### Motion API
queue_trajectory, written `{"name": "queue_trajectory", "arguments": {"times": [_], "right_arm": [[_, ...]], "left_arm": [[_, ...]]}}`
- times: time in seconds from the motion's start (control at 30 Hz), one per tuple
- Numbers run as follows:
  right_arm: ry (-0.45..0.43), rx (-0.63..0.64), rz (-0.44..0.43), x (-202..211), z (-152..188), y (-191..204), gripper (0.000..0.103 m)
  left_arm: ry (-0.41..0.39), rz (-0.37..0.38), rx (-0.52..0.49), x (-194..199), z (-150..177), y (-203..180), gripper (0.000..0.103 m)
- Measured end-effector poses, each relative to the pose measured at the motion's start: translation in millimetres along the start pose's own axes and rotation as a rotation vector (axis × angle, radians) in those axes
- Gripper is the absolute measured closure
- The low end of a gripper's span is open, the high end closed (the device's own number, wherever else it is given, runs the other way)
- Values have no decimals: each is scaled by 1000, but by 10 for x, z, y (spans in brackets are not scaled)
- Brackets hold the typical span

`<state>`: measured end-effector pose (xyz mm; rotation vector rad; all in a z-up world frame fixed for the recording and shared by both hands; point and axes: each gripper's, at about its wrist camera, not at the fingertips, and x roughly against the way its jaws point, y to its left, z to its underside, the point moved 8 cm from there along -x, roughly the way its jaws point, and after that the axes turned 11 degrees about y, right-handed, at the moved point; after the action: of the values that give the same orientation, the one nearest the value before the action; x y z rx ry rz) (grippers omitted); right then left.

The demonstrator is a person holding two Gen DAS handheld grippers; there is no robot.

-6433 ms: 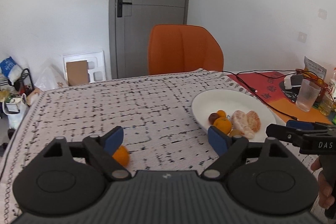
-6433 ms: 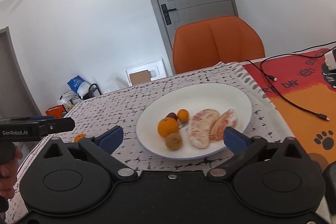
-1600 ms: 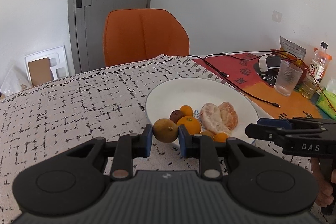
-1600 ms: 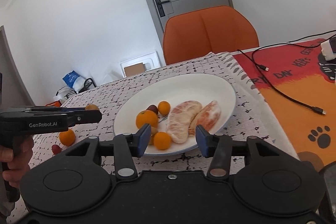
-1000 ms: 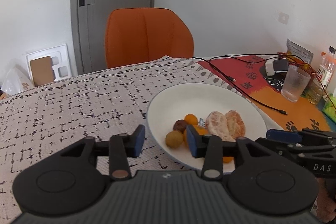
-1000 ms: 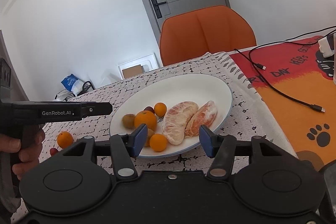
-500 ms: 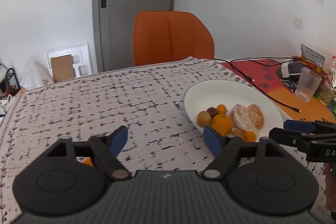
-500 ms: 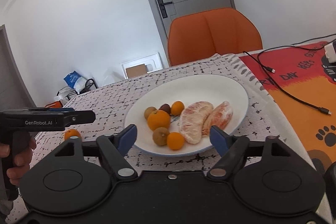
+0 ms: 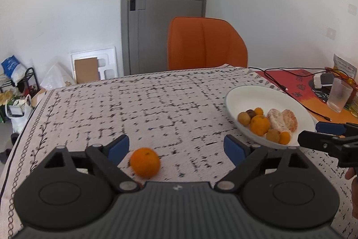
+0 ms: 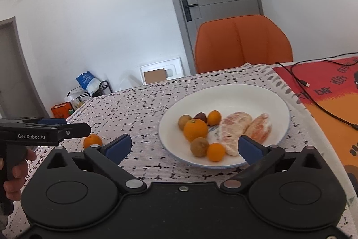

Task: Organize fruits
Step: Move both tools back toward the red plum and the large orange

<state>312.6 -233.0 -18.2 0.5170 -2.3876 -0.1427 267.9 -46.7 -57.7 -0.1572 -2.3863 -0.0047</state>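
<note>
**One mandarin left off the plate, both claws spread and empty**

The left claw (image 9: 176, 147) is held low over the patterned worktop (image 9: 156, 104) with its jaws spread wide; they have just been opening, and nothing is gripped. A loose mandarin (image 9: 145, 162) lies on the cloth between the blue pads, nearer the left-hand pad and touched by neither. This placement is judged to be a line-up for a pick, since this fruit is the only one seen outside the white plate (image 9: 257, 93).

The right claw (image 10: 183, 145) is likewise fully spread, its jaws also just opened, and it is empty. It is held at the near rim of the plate, where the gathered fruit is seen between its pads: a larger orange (image 10: 195, 129), two brownish round fruits, a dark one, two small oranges and two peeled citrus halves (image 10: 243, 129). The fruit is collected on one dish, which is taken as the sorting goal.

"GenRobot.AI" is printed in white on the side of the left tool, as seen from the right wrist view. On the red-and-orange mat (image 10: 331, 91) partial black lettering resembling "DAY" and "HERS" can be read, with paw prints nearby. A black cable (image 10: 313, 102) is laid across that mat. Other writing is too small to be read.
</note>
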Motion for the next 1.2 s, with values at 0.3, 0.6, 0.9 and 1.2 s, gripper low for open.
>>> {"name": "queue_trajectory", "arguments": {"times": [0.3, 0.6, 0.9, 1.2], "right_arm": [[29, 23, -31, -109, 9, 216, 0], [63, 75, -31, -241, 31, 442, 0], [102, 107, -43, -400, 50, 603, 0], [143, 147, -78, -540, 90, 779, 0]], "left_arm": [[-2, -20, 41, 47, 149, 234, 13], [14, -29, 94, -10, 313, 446, 13], [24, -15, 123, -85, 457, 548, 15], [39, 0, 147, -214, 509, 576, 22]]}}
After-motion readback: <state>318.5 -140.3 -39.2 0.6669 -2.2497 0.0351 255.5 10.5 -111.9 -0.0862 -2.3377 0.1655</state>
